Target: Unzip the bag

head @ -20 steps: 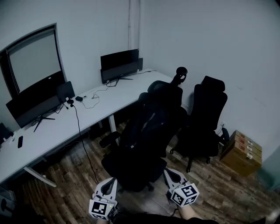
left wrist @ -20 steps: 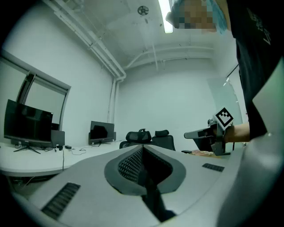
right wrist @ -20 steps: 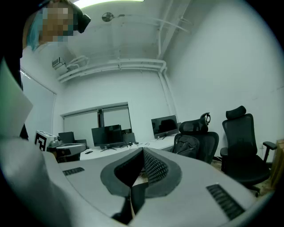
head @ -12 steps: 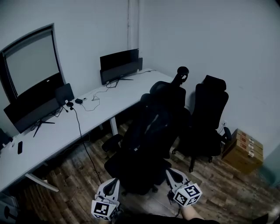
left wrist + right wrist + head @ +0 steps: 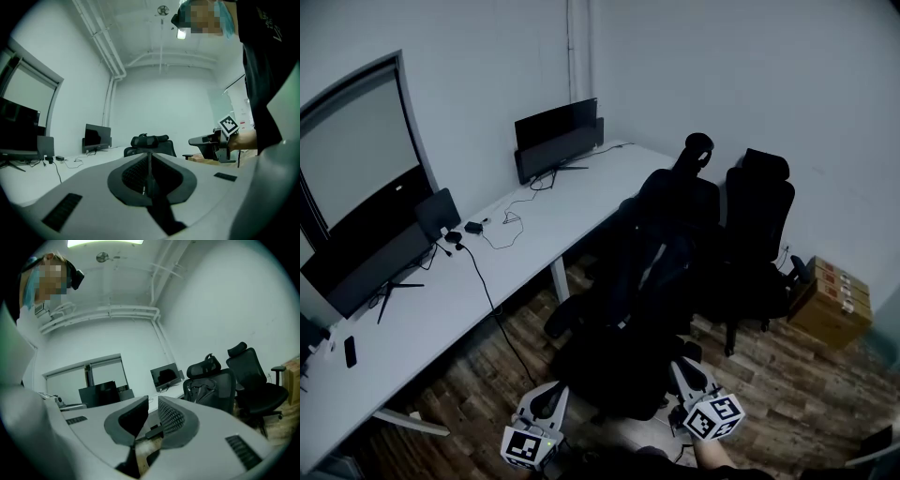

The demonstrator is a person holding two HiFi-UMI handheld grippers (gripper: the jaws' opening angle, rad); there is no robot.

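A dark backpack [image 5: 649, 272] leans on the seat of the nearer black office chair [image 5: 680, 202]. In the right gripper view the backpack [image 5: 204, 389] rests against that chair's back. My left gripper [image 5: 551, 398] and right gripper [image 5: 684, 370] show at the bottom of the head view, both short of the chair and touching nothing. The left gripper [image 5: 149, 157] is shut, its pads meeting in a line. The right gripper [image 5: 151, 404] is shut with nothing held. The zipper itself is too dark to make out.
A white L-shaped desk [image 5: 534, 234] with monitors [image 5: 555, 139] and cables runs along the left and far walls. A second black chair [image 5: 759, 234] stands behind the first. Cardboard boxes [image 5: 832, 300] sit on the wooden floor at the right.
The view has shifted so the chairs sit further right and nearer. Both grippers stay low in front of me, shut, and have drifted slightly right.
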